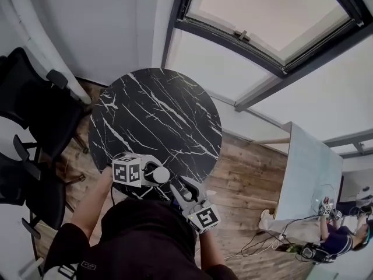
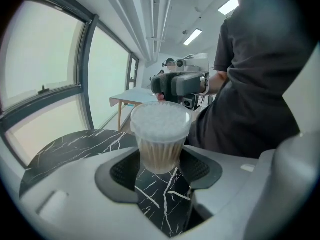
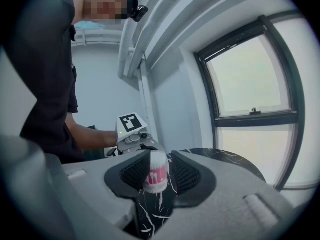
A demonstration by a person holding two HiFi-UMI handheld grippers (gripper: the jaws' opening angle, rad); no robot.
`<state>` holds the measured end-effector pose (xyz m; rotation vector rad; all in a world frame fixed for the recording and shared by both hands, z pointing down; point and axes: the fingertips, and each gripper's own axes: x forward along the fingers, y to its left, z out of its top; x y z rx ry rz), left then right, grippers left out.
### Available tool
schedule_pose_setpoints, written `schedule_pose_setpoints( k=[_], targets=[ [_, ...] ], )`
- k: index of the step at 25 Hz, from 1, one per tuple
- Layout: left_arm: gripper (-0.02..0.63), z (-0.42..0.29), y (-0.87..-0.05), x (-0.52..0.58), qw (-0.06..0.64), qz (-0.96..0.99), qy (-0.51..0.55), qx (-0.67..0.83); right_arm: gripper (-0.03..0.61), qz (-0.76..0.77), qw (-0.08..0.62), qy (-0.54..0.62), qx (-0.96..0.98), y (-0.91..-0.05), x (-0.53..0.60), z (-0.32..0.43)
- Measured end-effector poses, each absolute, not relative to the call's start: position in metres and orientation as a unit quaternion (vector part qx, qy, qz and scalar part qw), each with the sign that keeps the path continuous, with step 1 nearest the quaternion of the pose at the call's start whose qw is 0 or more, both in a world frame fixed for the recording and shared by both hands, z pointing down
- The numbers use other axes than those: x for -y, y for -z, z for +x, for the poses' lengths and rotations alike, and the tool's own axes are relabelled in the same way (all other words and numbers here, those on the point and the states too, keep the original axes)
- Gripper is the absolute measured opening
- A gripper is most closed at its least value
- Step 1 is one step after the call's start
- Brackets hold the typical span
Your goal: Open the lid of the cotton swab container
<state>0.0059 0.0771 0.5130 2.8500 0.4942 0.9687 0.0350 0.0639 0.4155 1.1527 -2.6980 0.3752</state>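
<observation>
The cotton swab container (image 2: 160,134) is a clear cup packed with swabs under a white round top. It stands upright between the pads of my left gripper (image 2: 160,170), which is shut on its lower body. In the head view the container (image 1: 159,174) sits over the near edge of the black marble table (image 1: 157,115). My right gripper (image 1: 176,188) points at it from the near right. In the right gripper view, the container (image 3: 156,170) shows a pink label. The right gripper (image 3: 156,180) stands open, its pads not pressing the container.
Black office chairs (image 1: 35,115) crowd the table's left side. Wooden floor lies to the right, with a pale long table (image 1: 309,174), cables and another person (image 1: 344,238) beyond. A large window (image 1: 274,16) runs along the far wall.
</observation>
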Motion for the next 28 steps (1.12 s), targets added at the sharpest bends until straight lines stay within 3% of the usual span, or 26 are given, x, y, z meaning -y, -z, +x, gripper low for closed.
schedule_pose_setpoints(
  k=[5,28],
  targets=[
    [0.258,0.011,-0.508,-0.083,0.036,0.929,-0.312,-0.197,0.204,0.341,0.121,-0.124,0.924,-0.413,-0.070,0.019],
    [0.256,0.020,-0.495,-0.120,-0.002,0.906,-0.318,-0.279,0.250,0.243,0.162,-0.100,0.951,-0.413,-0.094,-0.004]
  ],
)
